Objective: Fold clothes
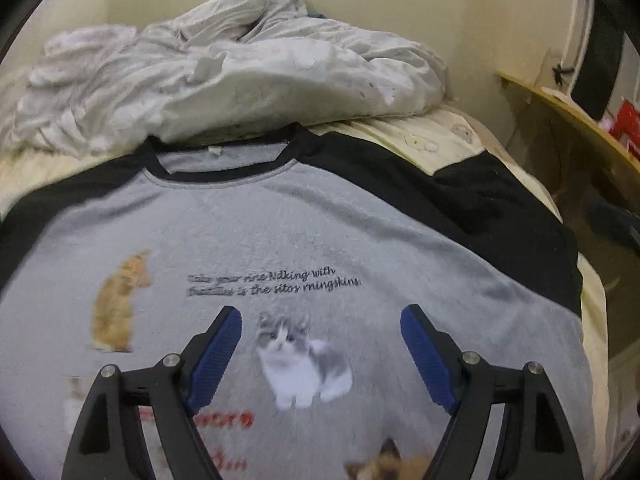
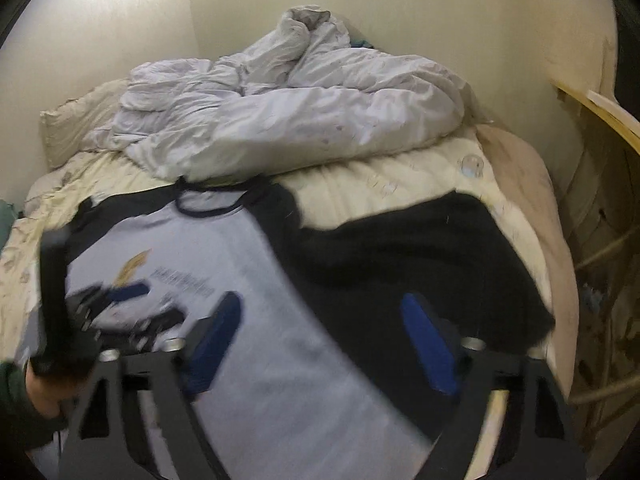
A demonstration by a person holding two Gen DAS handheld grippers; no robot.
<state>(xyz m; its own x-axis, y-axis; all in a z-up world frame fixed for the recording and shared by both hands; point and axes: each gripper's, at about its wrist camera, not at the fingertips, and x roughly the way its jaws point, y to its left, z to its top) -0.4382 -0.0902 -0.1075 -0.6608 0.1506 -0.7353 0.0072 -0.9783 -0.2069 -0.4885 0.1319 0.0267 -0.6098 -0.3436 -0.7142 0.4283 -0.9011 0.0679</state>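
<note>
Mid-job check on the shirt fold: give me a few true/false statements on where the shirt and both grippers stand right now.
1. The shirt lies spread flat, print side up, on the bed. True.
2. The left gripper is clamped on a sleeve. False: its jaws stand open above the shirt's chest, nothing between them.
3. The right gripper is open over the shirt's grey body and black sleeve. True.
4. The crumpled duvet covers the shirt's print. False: it is bunched beyond the collar.
</note>
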